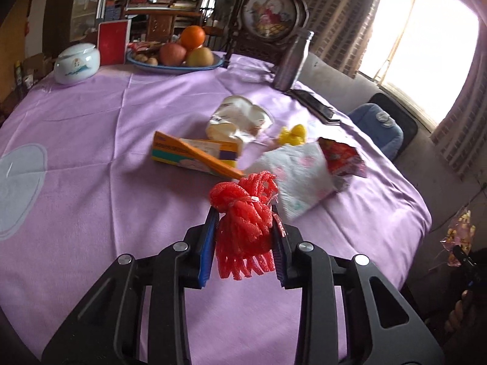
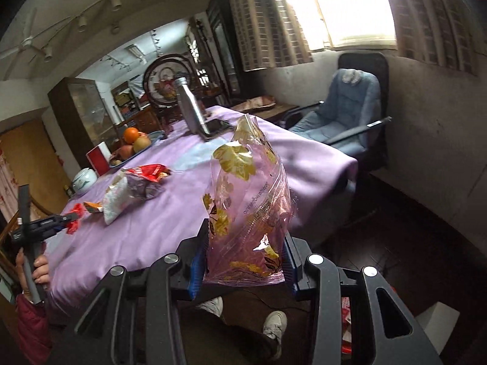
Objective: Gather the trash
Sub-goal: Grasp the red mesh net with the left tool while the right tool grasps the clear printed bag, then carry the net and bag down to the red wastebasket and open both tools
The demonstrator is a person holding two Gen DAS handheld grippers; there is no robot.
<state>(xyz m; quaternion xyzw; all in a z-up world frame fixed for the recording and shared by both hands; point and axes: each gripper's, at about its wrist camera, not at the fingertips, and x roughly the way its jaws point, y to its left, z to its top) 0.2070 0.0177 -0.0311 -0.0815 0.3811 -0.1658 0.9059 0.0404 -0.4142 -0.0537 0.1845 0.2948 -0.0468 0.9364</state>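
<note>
A: How far has the collecting got?

B: It looks early. The left gripper (image 1: 245, 231) has its fingers (image 1: 210, 243) closed on a red foam fruit net (image 1: 243, 210), clear of the purple cloth on the worktop (image 1: 91, 140). That is the one piece I would count as picked up.

A: And the other hand?

B: The right gripper (image 2: 245, 258) has its fingers closed on a thin pink plastic bag with a gold leaf print (image 2: 246, 200), held up off the near right edge of the worktop, over the dark floor. I take it for the trash bag. Whether anything is inside it I cannot tell; it looks slack.

A: What is left?

B: Most of it, by my reading. Past the net, in the middle of the worktop, lie an orange and green carton (image 1: 194, 155), a crumpled white wrapper (image 1: 237, 121), a small yellow scrap (image 1: 293, 135), a patterned paper napkin (image 1: 298, 176) and a red snack packet (image 1: 342, 159) touching the napkin on its right.

A: And the far side?

B: A fruit plate (image 1: 175, 67), a white lidded jar (image 1: 77, 64), a steel bottle (image 1: 292, 60) and a phone (image 1: 315, 103). None of that looks like trash to me.

A: So the next thing?

B: The net and the bag are well apart, so I would say the net needs bringing to the bag's mouth.
</note>
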